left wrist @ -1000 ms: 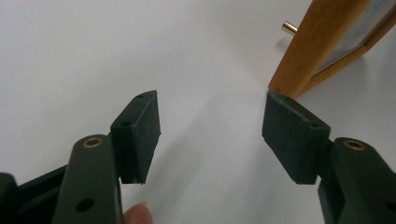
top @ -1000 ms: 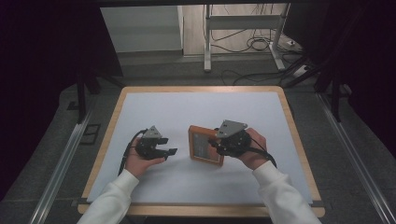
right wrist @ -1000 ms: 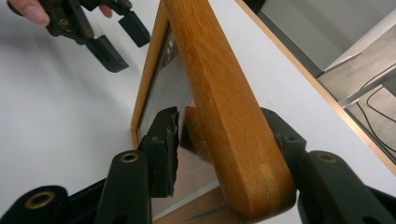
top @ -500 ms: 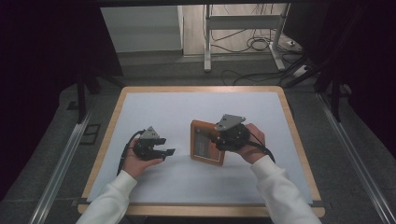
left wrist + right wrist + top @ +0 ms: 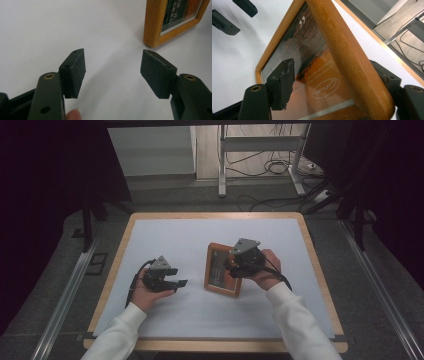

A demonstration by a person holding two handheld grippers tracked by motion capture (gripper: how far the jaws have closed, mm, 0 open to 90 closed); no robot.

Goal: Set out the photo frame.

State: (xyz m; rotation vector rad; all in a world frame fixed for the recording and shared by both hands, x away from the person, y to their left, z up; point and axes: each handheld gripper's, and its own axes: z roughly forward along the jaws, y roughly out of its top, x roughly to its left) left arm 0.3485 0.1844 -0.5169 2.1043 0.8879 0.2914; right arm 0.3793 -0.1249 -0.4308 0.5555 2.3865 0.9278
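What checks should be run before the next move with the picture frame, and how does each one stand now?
1. Picture frame lies flat on the table: ok by the high view.
2. Right gripper free of the frame: not ok; its jaws have just been opening, but the frame's wooden side still sits between them, with a gap at the left pad.
3. Right pad off the wood: cannot tell, hidden behind the side.
4. Left gripper open with nothing between its jaws: ok.
5. Left gripper apart from the frame: ok, the frame's corner lies beyond its tips.
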